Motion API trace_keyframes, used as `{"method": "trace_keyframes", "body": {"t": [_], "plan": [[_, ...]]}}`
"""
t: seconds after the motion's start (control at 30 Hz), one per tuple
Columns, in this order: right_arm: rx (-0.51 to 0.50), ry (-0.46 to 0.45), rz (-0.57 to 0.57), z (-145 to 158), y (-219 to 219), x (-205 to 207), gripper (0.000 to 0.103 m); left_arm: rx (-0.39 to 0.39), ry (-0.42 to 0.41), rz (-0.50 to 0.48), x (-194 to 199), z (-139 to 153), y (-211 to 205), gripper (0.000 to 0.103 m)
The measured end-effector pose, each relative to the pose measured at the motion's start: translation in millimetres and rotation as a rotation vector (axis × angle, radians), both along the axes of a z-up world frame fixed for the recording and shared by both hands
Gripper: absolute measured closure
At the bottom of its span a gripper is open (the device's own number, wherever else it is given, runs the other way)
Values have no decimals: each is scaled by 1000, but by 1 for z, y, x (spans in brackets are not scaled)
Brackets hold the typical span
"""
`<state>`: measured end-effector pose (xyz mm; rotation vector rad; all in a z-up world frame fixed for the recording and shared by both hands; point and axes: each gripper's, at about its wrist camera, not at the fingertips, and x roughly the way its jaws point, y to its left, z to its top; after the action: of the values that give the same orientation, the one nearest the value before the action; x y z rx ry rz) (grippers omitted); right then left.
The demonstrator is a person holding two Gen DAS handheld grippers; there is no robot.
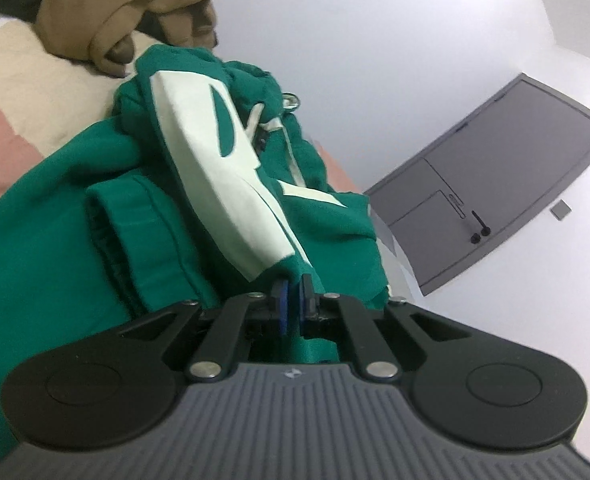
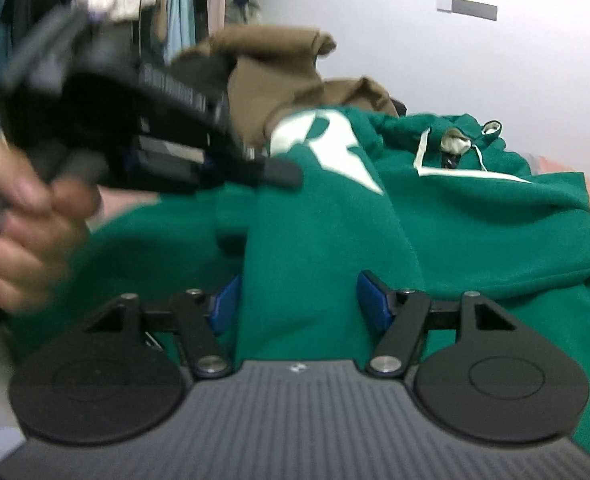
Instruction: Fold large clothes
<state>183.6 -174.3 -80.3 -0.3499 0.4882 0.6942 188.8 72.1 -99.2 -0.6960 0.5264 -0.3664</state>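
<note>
The left gripper (image 1: 293,300) pinches a fold of the thick, floppy green hoodie (image 1: 55,240); the right gripper (image 2: 299,300) stands wide astride a ridge; I'd grip hems.

Left gripper (image 1: 295,300) fingers pinched together; right gripper (image 2: 301,300) fingers spread.

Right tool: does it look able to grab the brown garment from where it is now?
Probably not directly. The right tool is open with a green hoodie fold between its fingers; the brown garment lies beyond the hoodie, and the left tool sits partly in the path.
</note>
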Motion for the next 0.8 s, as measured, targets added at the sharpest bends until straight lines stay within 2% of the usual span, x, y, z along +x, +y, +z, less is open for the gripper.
{"method": "trace_keyframes", "body": {"t": [0.07,0.13,0.17,0.3,0.4,0.5,0.63,0.73,0.8], "plan": [[-89,-43,-17,-7,10,0,68,2,15,22,-2,-1,4,97],[-94,-55,-32,-3,11,2,80,-3,24,34,-5,-1,8,95],[-57,-37,-39,5,7,6,84,-8,19,46,-7,0,11,89],[137,51,-97,38,-23,25,87,-37,-13,103,-15,5,21,66],[323,98,-141,66,-55,46,88,-19,-29,126,-16,7,24,65],[458,134,-205,83,-83,74,88,-1,-25,140,-16,5,23,65],[595,242,-327,78,-118,129,88,26,-19,128,-13,3,18,65],[622,302,-425,59,-139,158,88,42,-21,128,-10,1,15,65],[644,384,-482,38,-155,175,88,57,-20,137,-8,-1,14,65]]}}
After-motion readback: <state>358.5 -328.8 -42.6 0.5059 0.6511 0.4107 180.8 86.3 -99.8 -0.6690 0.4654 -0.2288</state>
